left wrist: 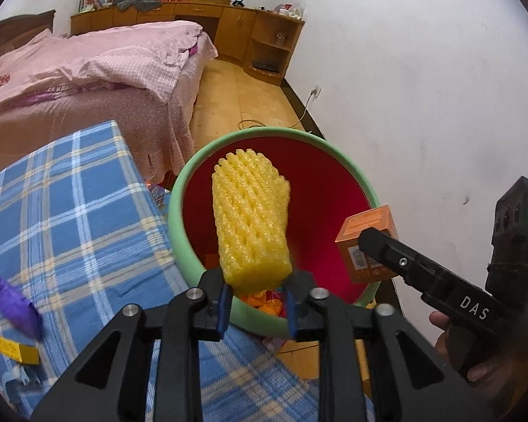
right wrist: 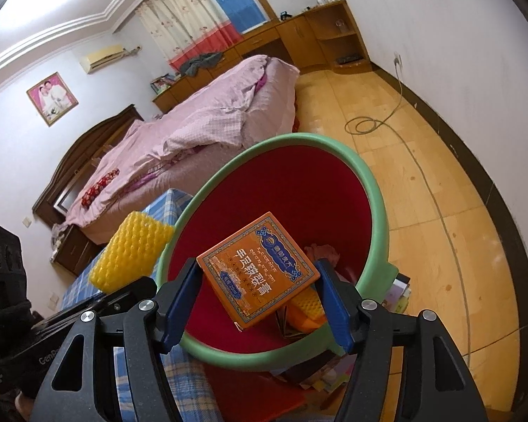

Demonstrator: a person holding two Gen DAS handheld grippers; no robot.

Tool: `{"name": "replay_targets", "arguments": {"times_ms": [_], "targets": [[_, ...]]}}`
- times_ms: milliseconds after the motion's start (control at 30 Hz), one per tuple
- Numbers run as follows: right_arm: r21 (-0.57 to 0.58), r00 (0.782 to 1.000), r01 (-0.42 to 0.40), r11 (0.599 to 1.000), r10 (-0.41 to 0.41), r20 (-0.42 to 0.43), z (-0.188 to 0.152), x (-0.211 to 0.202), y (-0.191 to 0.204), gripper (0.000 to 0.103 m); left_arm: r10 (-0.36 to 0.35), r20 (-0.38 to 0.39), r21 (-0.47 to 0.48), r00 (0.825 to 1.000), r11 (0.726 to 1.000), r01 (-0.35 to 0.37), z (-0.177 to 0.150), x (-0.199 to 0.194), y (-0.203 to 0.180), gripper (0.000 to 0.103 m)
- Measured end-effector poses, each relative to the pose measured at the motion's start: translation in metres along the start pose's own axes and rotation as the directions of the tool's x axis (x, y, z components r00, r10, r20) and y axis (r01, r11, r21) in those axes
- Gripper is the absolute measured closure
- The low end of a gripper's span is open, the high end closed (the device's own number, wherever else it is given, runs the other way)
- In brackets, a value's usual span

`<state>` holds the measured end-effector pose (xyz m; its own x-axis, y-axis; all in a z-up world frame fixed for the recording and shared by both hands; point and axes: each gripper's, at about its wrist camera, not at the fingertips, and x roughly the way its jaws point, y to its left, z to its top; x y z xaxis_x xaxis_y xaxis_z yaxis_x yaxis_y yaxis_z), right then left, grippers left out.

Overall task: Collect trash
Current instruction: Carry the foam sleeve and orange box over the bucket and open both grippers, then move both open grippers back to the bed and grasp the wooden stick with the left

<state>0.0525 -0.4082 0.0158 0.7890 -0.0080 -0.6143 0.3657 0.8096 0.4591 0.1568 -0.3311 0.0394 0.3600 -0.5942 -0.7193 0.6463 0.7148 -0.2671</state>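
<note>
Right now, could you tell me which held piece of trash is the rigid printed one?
The orange box in the right gripper; the left gripper holds a soft yellow foam net.

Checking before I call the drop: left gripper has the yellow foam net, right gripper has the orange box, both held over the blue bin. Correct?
Not quite: the bin is red inside with a green rim, not blue, as the right wrist view shows. The rest holds: the left gripper has the yellow foam net, and the right gripper has the orange box, both over it.

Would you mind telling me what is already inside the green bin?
The bin has a red lining. At the bottom lie another yellow foam piece, orange and pinkish scraps. The held box and foam net cover much of the floor, so the rest is hidden.
</note>
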Motion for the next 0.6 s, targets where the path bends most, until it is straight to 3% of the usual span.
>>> {"name": "replay_targets", "arguments": {"times_ms": [67,133,200,600], "targets": [[0.012,1.0,-0.003,1.0,0.003,0.009,0.0,0.0,-0.003,0.035,0.004,-0.001,0.001,1.0,1.0,-0.004,0.0,0.001,-0.002,0.057],[0.022,1.0,-0.006,1.0,0.005,0.015,0.001,-0.001,-0.007,0.034,0.011,-0.004,0.0,1.0,1.0,-0.011,0.0,0.0,-0.004,0.053],[0.03,1.0,-0.01,1.0,0.009,0.02,0.0,-0.001,-0.009,0.03,0.025,-0.01,0.001,1.0,1.0,-0.025,0.0,0.001,-0.004,0.052],[0.031,0.998,-0.017,0.999,0.016,0.059,-0.004,-0.02,0.0,0.03,0.043,0.015,-0.035,0.999,0.998,-0.043,-0.006,-0.029,0.007,0.052]]}}
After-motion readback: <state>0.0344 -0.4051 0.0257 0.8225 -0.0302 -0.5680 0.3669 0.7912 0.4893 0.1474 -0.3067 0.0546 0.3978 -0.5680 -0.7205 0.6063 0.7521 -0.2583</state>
